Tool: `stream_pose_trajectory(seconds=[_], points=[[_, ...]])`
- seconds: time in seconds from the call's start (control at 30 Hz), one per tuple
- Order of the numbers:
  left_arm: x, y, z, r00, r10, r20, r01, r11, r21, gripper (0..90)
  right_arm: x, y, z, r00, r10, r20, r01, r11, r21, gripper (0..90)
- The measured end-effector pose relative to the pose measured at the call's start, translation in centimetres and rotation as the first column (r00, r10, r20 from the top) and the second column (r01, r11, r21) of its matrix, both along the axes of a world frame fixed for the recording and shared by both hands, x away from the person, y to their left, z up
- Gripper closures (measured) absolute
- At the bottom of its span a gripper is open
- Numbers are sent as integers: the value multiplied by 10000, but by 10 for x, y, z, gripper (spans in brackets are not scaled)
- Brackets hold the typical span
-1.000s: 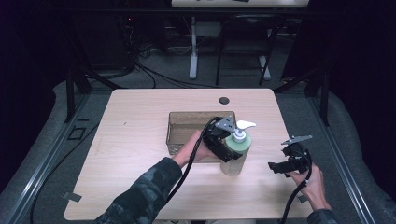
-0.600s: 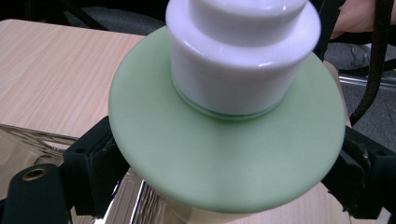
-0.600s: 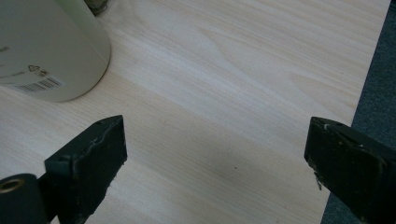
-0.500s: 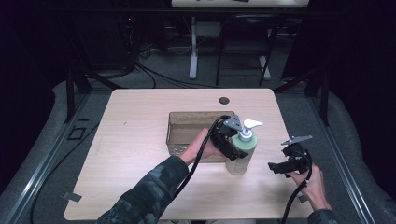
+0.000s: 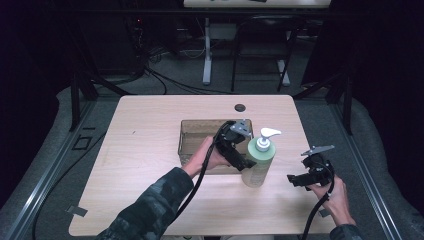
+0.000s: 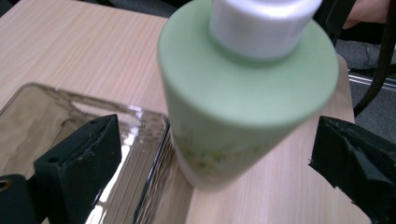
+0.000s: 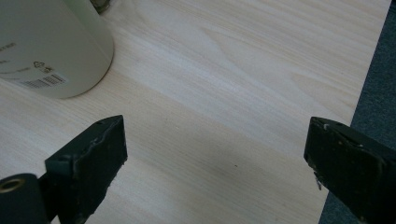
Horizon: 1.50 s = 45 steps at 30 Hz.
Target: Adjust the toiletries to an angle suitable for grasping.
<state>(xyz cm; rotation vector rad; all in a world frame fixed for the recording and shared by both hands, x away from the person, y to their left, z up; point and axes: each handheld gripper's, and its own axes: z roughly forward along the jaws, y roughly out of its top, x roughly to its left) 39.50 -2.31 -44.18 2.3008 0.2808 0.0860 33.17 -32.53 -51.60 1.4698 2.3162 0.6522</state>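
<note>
We find the right tongs (image 5: 295, 178) near the worktop's (image 5: 150, 130) right front corner, jaws apart over bare wood. The left tongs (image 5: 246, 162), jaws apart, flank the green pump bottle (image 5: 260, 162), which stands upright right of centre. Behind it sits a clear tray (image 5: 192, 131), contents indiscernible.

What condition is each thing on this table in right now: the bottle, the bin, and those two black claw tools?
pump bottle: upright on the table, pump cap on, beside the bin.
clear bin: upright on the table, open top, looks empty.
left gripper: jaws wide open on either side of the pump bottle, not clamped.
right gripper: jaws open, holding nothing, over bare table.
</note>
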Motion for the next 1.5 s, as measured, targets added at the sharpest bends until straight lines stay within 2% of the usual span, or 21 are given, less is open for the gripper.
stream_pose_trajectory(seconds=[0.13, 0.27, 0.33, 0.4, 0.57, 0.63, 0.7, 0.8, 0.93, 0.97, 1.0, 1.03, 1.07, 1.13, 1.2, 1.33, 1.4, 1.5], points=[[-1, 23, -2, 9992, 353, -165, -351, 9993, 110, 2, 0, 1, 0, 10000, 11, -64, -11, 10000, 25, 55], [-4, 48, -10, 9975, 677, -191, -665, 9959, 607, 2, 0, 1, -1, 9999, 91, -88, -92, 9999, -65, 56], [-6, 61, -14, 9963, 821, -237, -802, 9942, 722, 2, 0, 2, -1, 9998, 118, -150, -119, 9999, -87, 56], [-8, 75, -18, 9940, 1083, -172, -1065, 9909, 819, 2, 0, 2, -1, 9998, 116, -145, -118, 9999, -96, 57], [-12, 111, -28, 9833, 1788, -328, -1757, 9812, 801, 1, 0, 3, -1, 9997, 147, -182, -150, 9998, -148, 59], [-15, 125, -30, 9771, 2092, -382, -2059, 9756, 761, 1, 0, 3, -1, 9996, 162, -212, -165, 9997, -163, 63], [-19, 138, -33, 9721, 2308, -420, -2262, 9696, 931, 1, 0, 3, -1, 9995, 211, -239, -214, 9997, -131, 66], [-25, 156, -42, 9610, 2711, -553, -2657, 9600, 879, 0, -1, 4, -1, 9992, 288, -277, -294, 9994, -204, 66], [-34, 173, -50, 9515, 3066, -255, -3028, 9481, 973, 0, -1, 6, -1, 9987, 401, -313, -409, 9989, -239, 68], [-37, 181, -53, 9473, 3187, -322, -3141, 9440, 1008, 0, -1, 6, 0, 9986, 436, -290, -443, 9988, -224, 68], [-37, 181, -53, 9473, 3187, -322, -3141, 9440, 1008, 0, -1, 6, 0, 9986, 436, -290, -443, 9988, -224, 68], [-38, 184, -55, 9452, 3251, -299, -3197, 9403, 1171, 0, -2, 6, 0, 9986, 447, -283, -453, 9988, -202, 67], [-38, 189, -57, 9389, 3433, -246, -3376, 9325, 1280, 0, -2, 6, 0, 9985, 471, -265, -476, 9987, -192, 68], [-37, 195, -59, 9312, 3627, -379, -3554, 9259, 1279, 0, -2, 6, 1, 9984, 502, -258, -507, 9985, -194, 68], [-38, 202, -60, 9206, 3889, -349, -3807, 9139, 1406, 0, -2, 6, 1, 9983, 524, -261, -529, 9984, -182, 67], [-39, 212, -62, 9088, 4165, -235, -4077, 8986, 1623, 0, -2, 6, 1, 9979, 583, -269, -590, 9980, -240, 67], [-38, 217, -63, 8997, 4362, -167, -4275, 8883, 1677, 0, -2, 7, 1, 9976, 633, -278, -641, 9976, -271, 68], [-36, 222, -62, 8876, 4601, -212, -4512, 8778, 1607, 0, -2, 7, 1, 9976, 633, -288, -639, 9978, -199, 69]])
